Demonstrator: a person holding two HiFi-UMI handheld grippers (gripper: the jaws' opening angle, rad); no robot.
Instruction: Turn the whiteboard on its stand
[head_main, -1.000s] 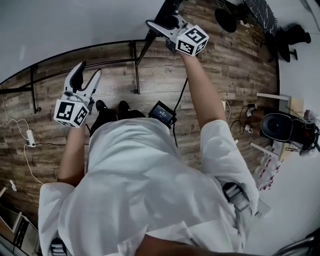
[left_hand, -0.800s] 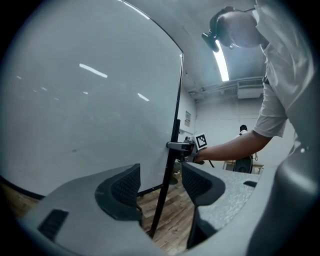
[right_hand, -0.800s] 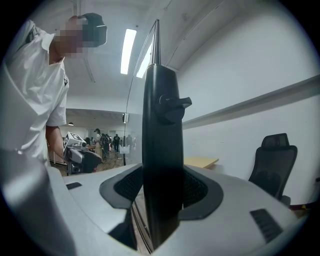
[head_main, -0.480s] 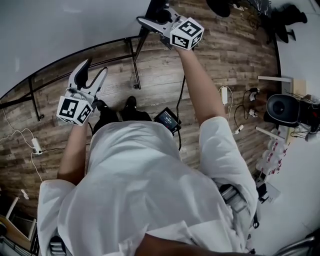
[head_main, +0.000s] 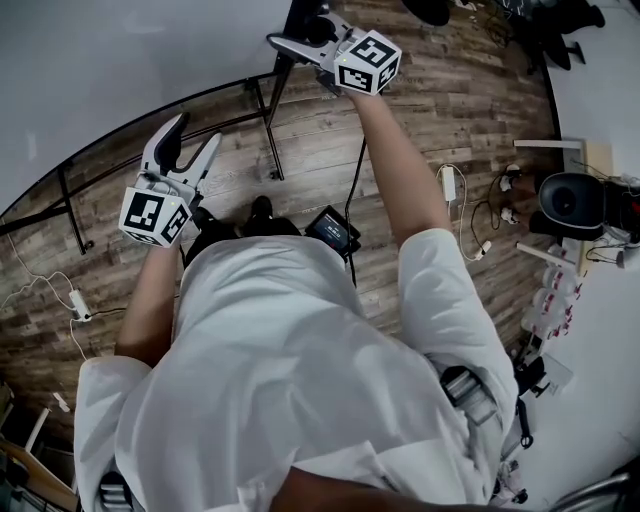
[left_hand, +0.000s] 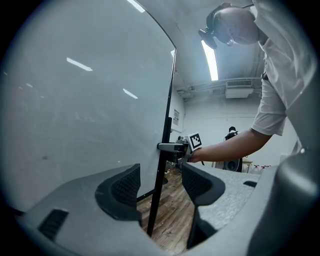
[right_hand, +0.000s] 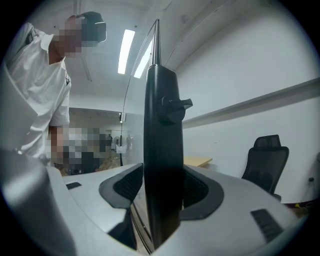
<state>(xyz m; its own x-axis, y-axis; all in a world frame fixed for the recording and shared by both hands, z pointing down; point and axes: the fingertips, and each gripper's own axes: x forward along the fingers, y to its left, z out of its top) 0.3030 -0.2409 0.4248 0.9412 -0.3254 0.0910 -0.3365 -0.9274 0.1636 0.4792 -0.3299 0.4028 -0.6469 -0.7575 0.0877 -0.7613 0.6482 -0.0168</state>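
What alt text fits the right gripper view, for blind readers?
The right gripper grips the whiteboard stand's black upright post between its two jaws. A person in a white shirt stands at the left; a black office chair at the right.

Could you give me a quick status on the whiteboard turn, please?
Right gripper clamped on stand post. Left gripper open, empty, beside whiteboard. Power strip on floor close by.

You wear a white shirt (head_main: 300, 380) above a brown wood-plank floor (head_main: 470, 130). The whiteboard (left_hand: 75, 100) shows pale grey-white, its frame post (right_hand: 160, 100) black. Your grey left gripper (head_main: 197, 132) and right gripper (right_hand: 161, 187) carry black ribbed pads (left_hand: 122, 187) and cubes (head_main: 152, 215) of black-and-white square markers.
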